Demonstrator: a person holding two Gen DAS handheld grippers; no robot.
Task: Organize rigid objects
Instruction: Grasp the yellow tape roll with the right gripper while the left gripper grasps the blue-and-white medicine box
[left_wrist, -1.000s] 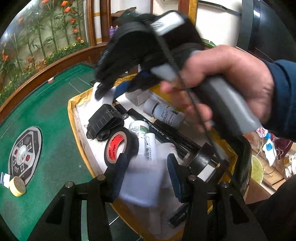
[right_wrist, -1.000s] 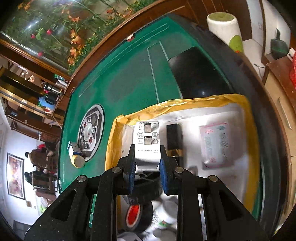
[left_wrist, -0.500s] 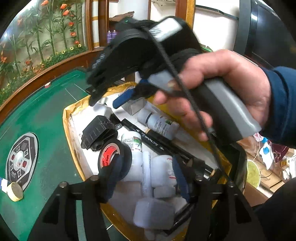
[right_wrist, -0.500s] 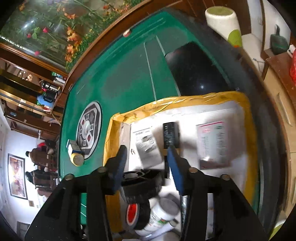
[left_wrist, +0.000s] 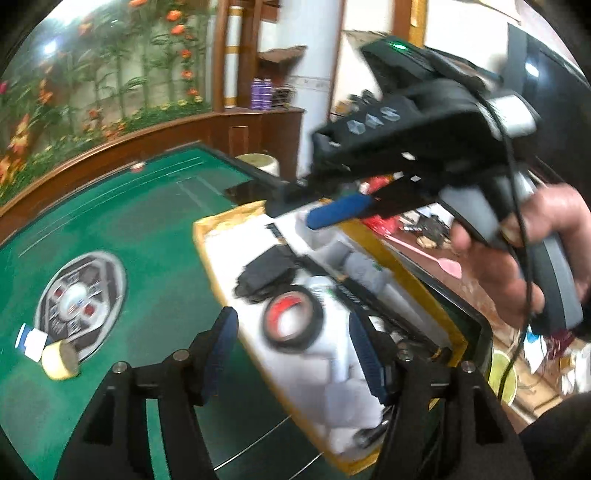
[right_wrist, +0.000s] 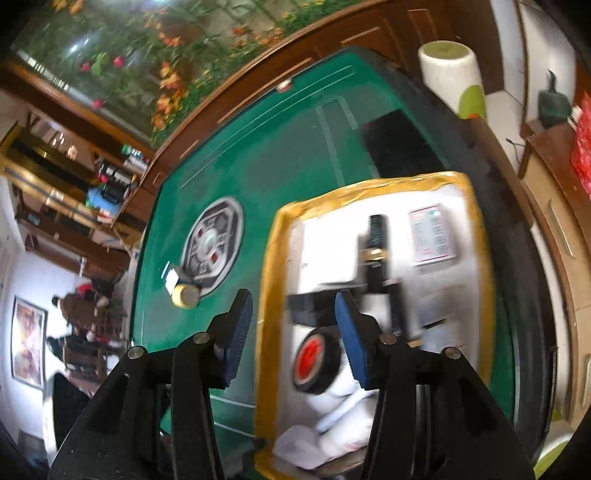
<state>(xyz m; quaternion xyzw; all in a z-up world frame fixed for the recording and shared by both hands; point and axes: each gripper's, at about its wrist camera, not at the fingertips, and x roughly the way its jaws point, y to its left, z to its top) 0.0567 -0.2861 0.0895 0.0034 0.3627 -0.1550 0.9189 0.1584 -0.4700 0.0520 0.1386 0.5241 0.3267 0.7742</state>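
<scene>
Both claws have just let go of their loads and are pulling up and away from the yellow-rimmed tray (right_wrist: 275, 295), which sits on the green desk (left_wrist: 155, 236); the left claw (left_wrist: 291, 354) has just been opening, its blue pads now spread with nothing between them, where a second ago they pinched a white plastic bottle; that bottle now lies, blurred, among the white containers (left_wrist: 343, 398) at the tray's near end; the right claw (right_wrist: 291, 334) has just been opening too and stands parted and empty, where a second ago it gripped a small white box with a printed label; in the motion blur I cannot pick that box out for certain, though it appears to lie inside the tray near the black bar (right_wrist: 377, 254); the black tape roll with the red core (right_wrist: 314, 360) rests in the tray just below the right claw; outside the tray, beside the round emblem (left_wrist: 79, 302), a yellowish roll (left_wrist: 59, 363) and a small blue-and-white item (left_wrist: 31, 341) remain on the desk; by my judgement two placements are finished, and those outliers are likely next.
</scene>
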